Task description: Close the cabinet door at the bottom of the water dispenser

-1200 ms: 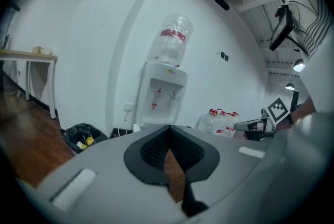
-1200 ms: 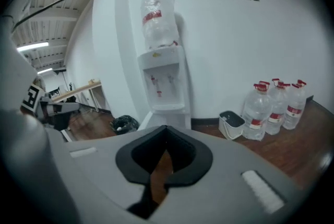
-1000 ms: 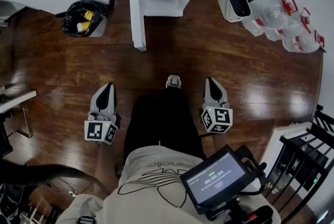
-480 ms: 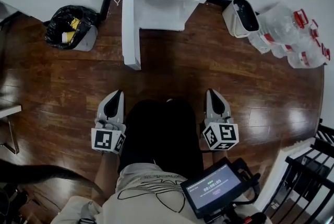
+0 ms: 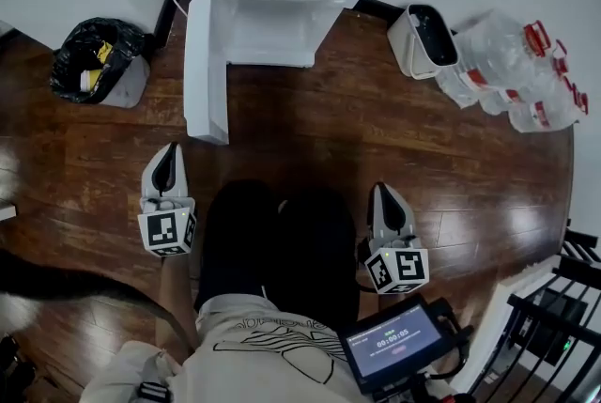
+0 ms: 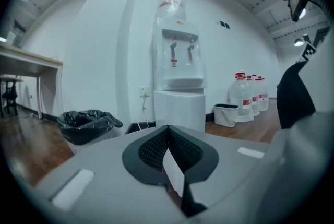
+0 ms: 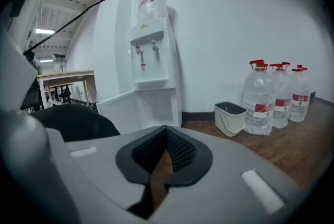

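The white water dispenser stands against the wall at the top of the head view. Its bottom cabinet door is swung wide open to the left, showing the white inside. My left gripper is shut and empty, a short way in front of the door's free edge without touching it. Farther back on the right, my right gripper is also shut and empty. The left gripper view shows the dispenser straight ahead past the gripper. The right gripper view shows the open door left of the gripper.
A bin with a black bag sits left of the dispenser. A white bucket and several large water bottles stand to its right. Dark-trousered legs are between the grippers. A black railing and a small screen are at lower right.
The person has stepped closer to the dispenser, which now looks larger and nearer. My left gripper has moved forward towards the open door; the right one stays low beside the leg.
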